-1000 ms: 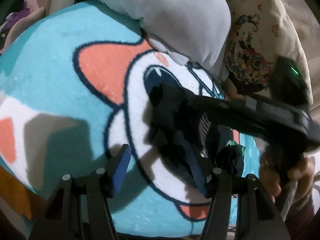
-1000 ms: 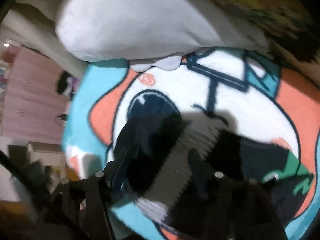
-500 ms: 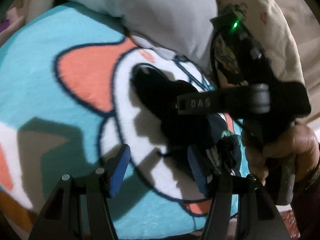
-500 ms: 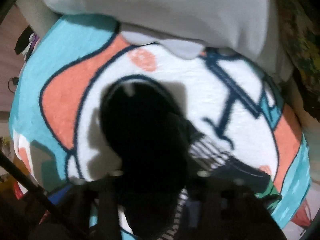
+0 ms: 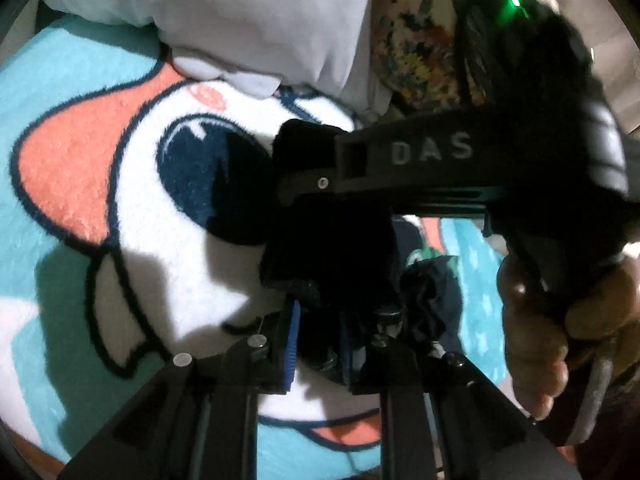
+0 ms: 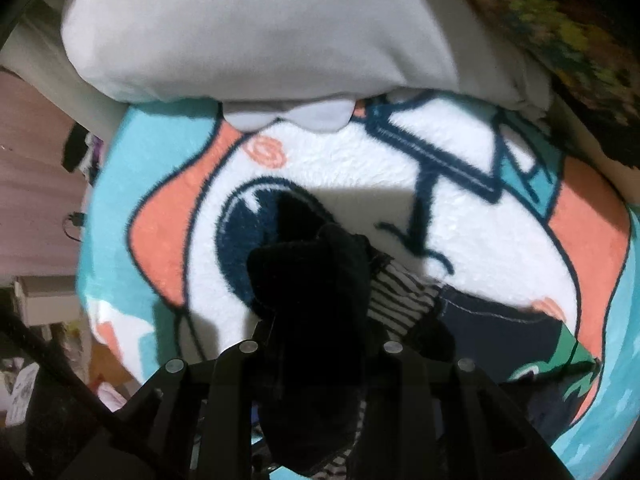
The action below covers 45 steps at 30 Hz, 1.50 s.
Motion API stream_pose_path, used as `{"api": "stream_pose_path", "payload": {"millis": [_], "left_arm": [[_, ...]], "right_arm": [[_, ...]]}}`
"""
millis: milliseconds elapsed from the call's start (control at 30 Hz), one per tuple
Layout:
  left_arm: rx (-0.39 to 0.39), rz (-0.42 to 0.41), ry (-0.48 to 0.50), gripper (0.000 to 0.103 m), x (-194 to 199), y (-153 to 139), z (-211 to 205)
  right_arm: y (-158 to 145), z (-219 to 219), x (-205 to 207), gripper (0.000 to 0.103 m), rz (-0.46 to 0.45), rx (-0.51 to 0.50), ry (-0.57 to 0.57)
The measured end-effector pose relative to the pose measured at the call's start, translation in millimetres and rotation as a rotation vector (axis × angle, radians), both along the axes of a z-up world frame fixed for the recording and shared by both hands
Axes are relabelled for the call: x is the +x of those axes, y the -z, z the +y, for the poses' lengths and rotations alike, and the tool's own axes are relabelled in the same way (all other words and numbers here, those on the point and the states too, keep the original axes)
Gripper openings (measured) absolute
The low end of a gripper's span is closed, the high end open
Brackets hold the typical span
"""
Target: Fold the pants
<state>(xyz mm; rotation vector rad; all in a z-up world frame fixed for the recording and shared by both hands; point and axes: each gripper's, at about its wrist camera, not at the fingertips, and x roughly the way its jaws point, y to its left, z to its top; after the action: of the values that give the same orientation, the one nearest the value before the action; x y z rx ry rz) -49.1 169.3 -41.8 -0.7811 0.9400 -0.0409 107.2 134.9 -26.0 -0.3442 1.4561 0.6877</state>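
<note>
Closest in the left wrist view, the left gripper (image 5: 318, 344) has its two blue-padded fingers (image 5: 291, 346) drawn close together on a bunch of the pants (image 5: 340, 264), a dark, mostly black garment that rises in a crumpled heap between them. Just beyond, the right gripper (image 5: 304, 168), a black tool marked "DAS", comes in from the right, with the person's right hand (image 5: 560, 320) wrapped round its handle; its tip sits over the top of the same dark cloth.

In the right wrist view, the right gripper (image 6: 320, 344) is pinched on a thick black fold of the pants (image 6: 316, 280), which fills the gap between the fingers and stands up in front of the camera. A black-and-white striped part of the cloth (image 6: 400, 300) shows beside it on the right, and a navy stretch with a green-and-white print trails off further right, lying flat.

The garment rests on one fleece blanket (image 6: 460, 248) printed with a cartoon face in white, teal and orange, a big dark eye just behind the bunched cloth. At the far edge of the blanket lies one grey pillow (image 6: 260, 28), its corner touching the blanket, and beside it one flowered cushion (image 5: 416, 36). No containers show in either view.
</note>
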Motion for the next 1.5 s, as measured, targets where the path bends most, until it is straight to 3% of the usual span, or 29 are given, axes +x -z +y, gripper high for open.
{"api": "stream_pose_path", "payload": {"millis": [333,667,1000,1233,1267,1433,1500], "left_arm": [[0.037,-0.062,0.055,0.017,13,-42,-47],[0.088,-0.033,0.122,0.017,30,-41,-95],[0.129,-0.001,0.145,0.017,33,-41,-121],[0.17,0.019,0.191,0.018,43,-39,-140],[0.168,0.02,0.197,0.019,42,-40,-141],[0.172,-0.004,0.203,0.045,30,-56,-137],[0.192,-0.014,0.183,0.047,24,-61,-127]], "right_arm": [[-53,-79,8,0.027,-0.005,0.244,0.095],[-43,-147,15,0.027,0.039,0.378,0.239],[-29,-176,13,0.033,0.045,0.414,0.275],[-22,-207,13,0.046,-0.006,0.386,0.338],[-22,-215,13,0.048,-0.008,0.39,0.356],[-28,-254,11,0.049,-0.077,0.37,0.465],[-35,-273,10,0.049,-0.146,0.339,0.531]]}}
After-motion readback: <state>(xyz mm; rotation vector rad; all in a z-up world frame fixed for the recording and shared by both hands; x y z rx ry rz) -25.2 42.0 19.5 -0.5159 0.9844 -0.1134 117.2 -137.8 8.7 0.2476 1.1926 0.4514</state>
